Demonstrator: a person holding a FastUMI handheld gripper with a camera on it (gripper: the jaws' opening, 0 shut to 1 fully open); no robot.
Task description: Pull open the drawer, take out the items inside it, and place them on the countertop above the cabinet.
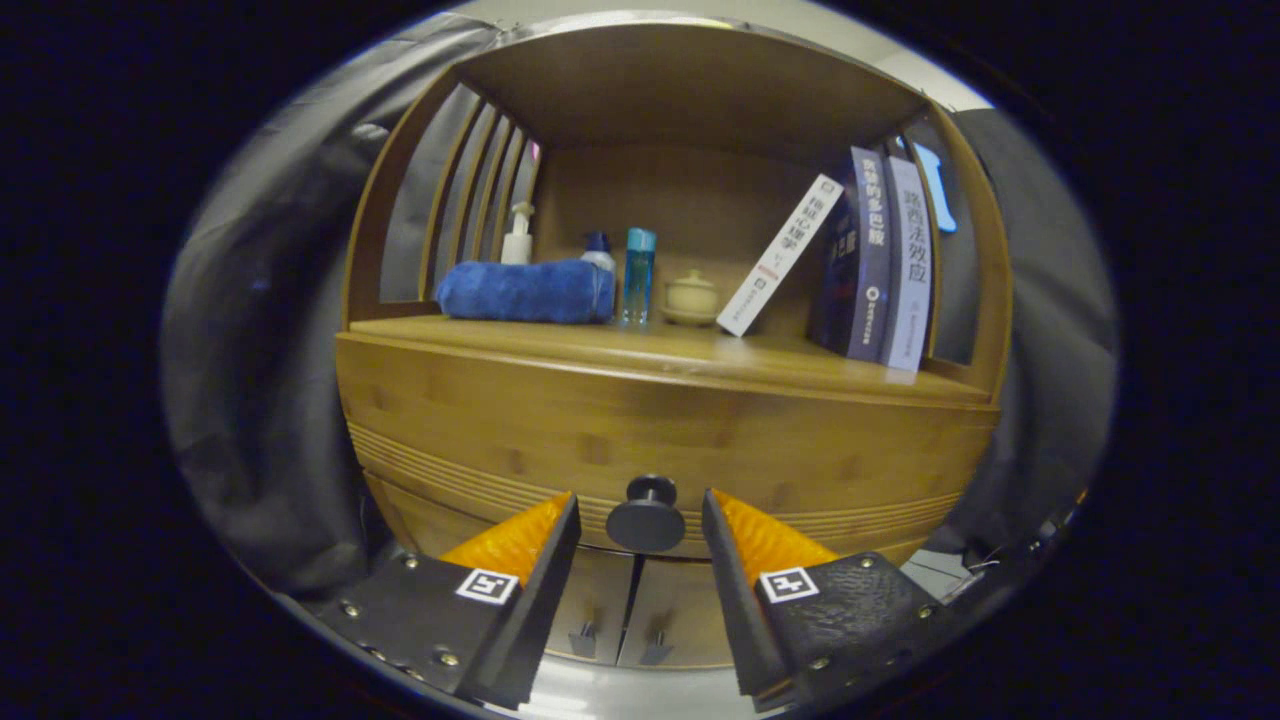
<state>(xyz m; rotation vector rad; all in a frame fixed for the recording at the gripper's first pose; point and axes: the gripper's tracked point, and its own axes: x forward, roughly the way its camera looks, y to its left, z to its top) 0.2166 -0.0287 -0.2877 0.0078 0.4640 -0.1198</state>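
Both fingers (pixel 540 540) of gripper (pixel 641 518) flank drawer knob (pixel 646 514), apparently w/o touching.

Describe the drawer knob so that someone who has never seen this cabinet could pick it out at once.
Start at the wooden cabinet with its open shelf of books, bottles and a blue towel. Below that shelf runs the wide drawer front, and the drawer knob sits at its middle, between the open jaws of the gripper, touched by neither. It is the one dark, round knob; the two small handles below are flat tabs on cupboard doors.
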